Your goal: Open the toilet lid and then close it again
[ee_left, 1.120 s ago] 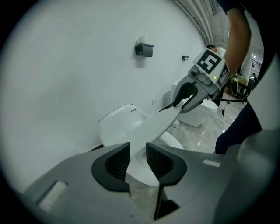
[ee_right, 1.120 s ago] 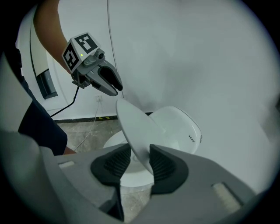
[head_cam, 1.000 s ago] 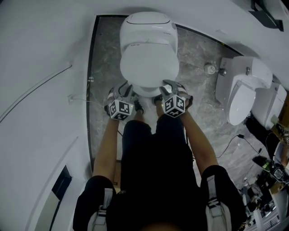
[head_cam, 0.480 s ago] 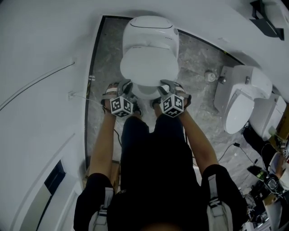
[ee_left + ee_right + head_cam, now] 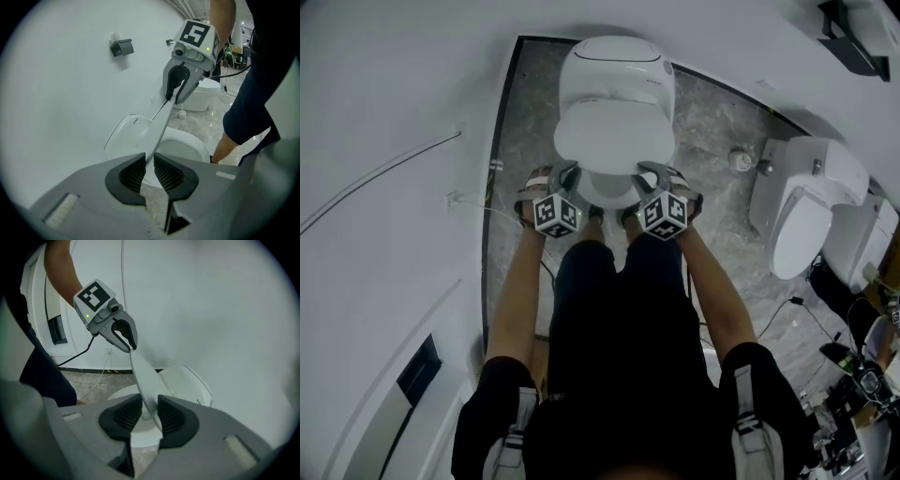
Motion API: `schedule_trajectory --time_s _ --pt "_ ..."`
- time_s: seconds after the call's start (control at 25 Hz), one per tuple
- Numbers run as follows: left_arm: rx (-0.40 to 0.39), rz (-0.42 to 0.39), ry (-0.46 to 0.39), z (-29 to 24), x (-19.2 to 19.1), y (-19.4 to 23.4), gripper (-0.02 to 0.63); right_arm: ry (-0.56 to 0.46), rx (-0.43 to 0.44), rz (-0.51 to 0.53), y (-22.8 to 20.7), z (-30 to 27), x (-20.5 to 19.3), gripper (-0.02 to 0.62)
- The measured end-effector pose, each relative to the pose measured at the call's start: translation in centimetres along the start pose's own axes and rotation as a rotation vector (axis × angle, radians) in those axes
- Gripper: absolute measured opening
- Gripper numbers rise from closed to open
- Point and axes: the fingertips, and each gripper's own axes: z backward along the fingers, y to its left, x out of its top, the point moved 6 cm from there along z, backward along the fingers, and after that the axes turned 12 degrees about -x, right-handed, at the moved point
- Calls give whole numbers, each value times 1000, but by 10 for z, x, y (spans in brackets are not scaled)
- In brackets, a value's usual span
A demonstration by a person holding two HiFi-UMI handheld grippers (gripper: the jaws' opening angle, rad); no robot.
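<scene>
Starting at the fingers: the left gripper [image 5: 149,164] has its ribbed pads pinched on the thin front rim of the toilet lid [image 5: 614,141], barely any gap left. The right gripper [image 5: 149,412] is doing the same on the other side of that rim. Both sets of fingers have just been closing, with the lid's edge between them, and from where I'm looking they've got it now.

In each gripper view the rim runs as a pale blade from one gripper straight up to the other, so they're sharing the same front edge. In the head view they sit just left and right of centre.

The lid's clearly up off the seat [image 5: 183,144]. You can see the ring and bowl opening below it, and from above the lid looks tilted and foreshortened rather than flat. It's nowhere near leaning back on the rear unit [image 5: 615,66] at the top of the frame, though.

So I'd call it early days: grip made, lift started. What's left is swinging it all the way up, then bringing it back down shut. A second toilet [image 5: 802,206] sits over at the right, not involved.
</scene>
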Motion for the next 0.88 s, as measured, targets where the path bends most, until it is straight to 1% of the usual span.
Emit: schedule_trajectory --time_s 0.32,0.44,0.64,0.88 --pt "-37 -4 -43 4 2 16 63 40 -48 -72 -10 0 10 107" --pt "-38 -5 -61 6 3 26 63 50 -74 -101 -17 -3 16 107" --pt "-51 -7 -99 7 8 48 63 57 -97 -150 -37 -7 26 106" --pt "-77 -10 -135 5 13 72 61 63 -117 -171 -57 -12 36 101"
